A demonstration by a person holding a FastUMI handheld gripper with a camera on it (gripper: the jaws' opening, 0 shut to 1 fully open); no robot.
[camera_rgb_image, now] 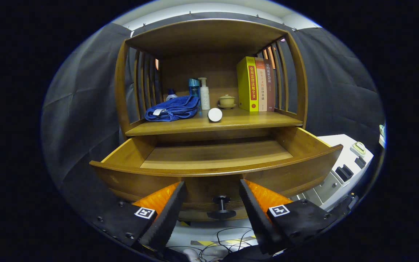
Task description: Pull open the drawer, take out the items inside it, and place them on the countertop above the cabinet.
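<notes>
Drawer (216, 154) pulled out, bare inside, gripper (212, 198) released around its knob (221, 207), blue cloth (173, 108) at eleven o'clock on bench (260, 122)

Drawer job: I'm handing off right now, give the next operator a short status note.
Gripper: open, holding nothing, fingers either side of the drawer knob, not touching it.
Drawer: pulled open; the visible floor looks bare.
Countertop: white cylinder lies near the front edge; blue cloth, pump bottle, lidded cup and books stand behind.
Done: drawer open. Left: check the front corners hidden by the drawer's front panel.
</notes>
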